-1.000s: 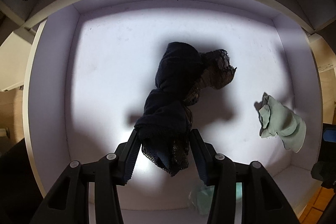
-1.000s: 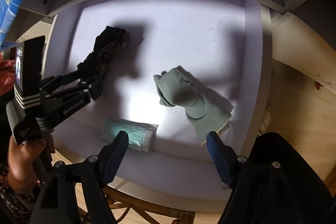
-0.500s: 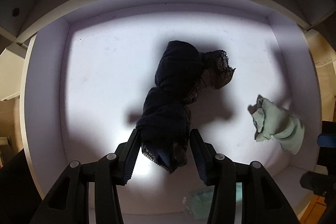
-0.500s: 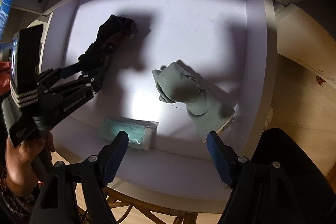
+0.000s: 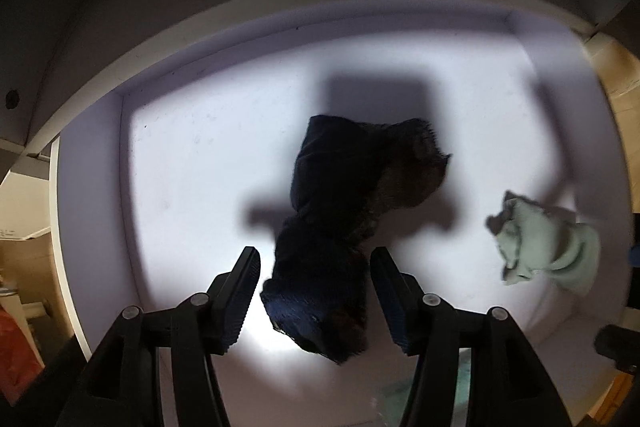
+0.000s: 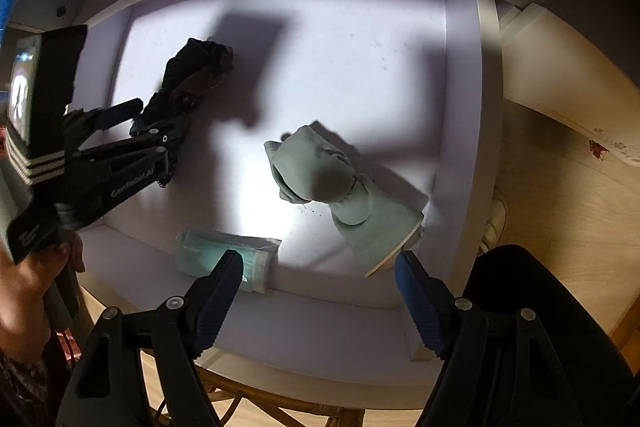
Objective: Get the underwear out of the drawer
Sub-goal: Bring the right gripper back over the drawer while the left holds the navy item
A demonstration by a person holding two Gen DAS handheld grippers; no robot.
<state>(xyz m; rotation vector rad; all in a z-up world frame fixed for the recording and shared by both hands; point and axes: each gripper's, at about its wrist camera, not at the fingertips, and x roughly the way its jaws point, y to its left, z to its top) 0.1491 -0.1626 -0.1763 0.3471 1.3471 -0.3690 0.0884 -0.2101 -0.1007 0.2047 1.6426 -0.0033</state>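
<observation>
A dark navy underwear with brown lace [image 5: 332, 195] lies bunched in the white drawer [image 5: 192, 163]. My left gripper [image 5: 314, 255] points down over it. Its jaws are opening: the near end of the dark cloth sits between them, with a gap at each pad. In the right wrist view the same dark underwear [image 6: 192, 75] trails from the left gripper [image 6: 148, 125]. A pale green underwear [image 6: 320, 167] lies crumpled at mid drawer and shows at the right [image 5: 548, 247]. My right gripper [image 6: 318, 259] hangs open above the drawer's front wall, holding nothing.
A flat teal packet [image 6: 224, 259] lies against the drawer's front wall. The drawer's right side wall [image 6: 486, 107] borders a wooden floor [image 6: 568, 187]. A person's hand [image 6: 36, 267] holds the left gripper's handle. A cabinet frame overhangs the drawer's back.
The left jaws have spread off the dark underwear, which they pinched before. The left view has lifted and rolled a little. The right gripper has hardly moved.
</observation>
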